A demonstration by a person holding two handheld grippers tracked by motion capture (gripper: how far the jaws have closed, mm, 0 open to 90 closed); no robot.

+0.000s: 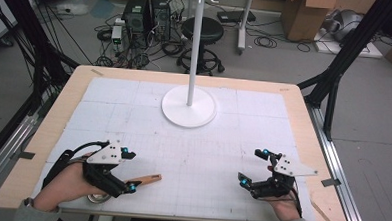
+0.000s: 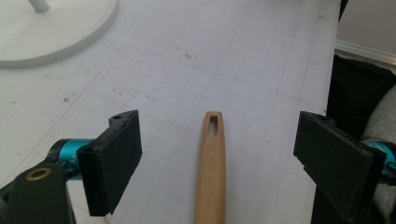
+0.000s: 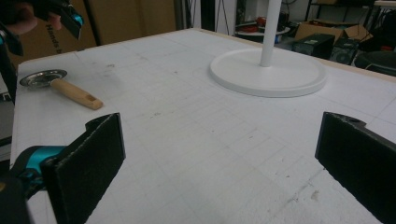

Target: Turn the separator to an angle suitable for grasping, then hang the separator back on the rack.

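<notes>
Jaws of the left gripper (image 1: 129, 170) stand wide apart above the strainer's wooden handle (image 2: 210, 168), not touching it; the strainer (image 3: 60, 85) lies on the white mat (image 1: 207, 156) (near edge). Right gripper (image 1: 254, 169) gapes, holding nothing. Judging by this, all 2 steps, pickup and hanging on the stand (image 1: 189, 106), remain.

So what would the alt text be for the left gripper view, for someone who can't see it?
A wooden handle with a slot near its tip lies on the white gridded table, between the two open black jaws of the left gripper, untouched by either. The white stand base sits at upper left.
</notes>
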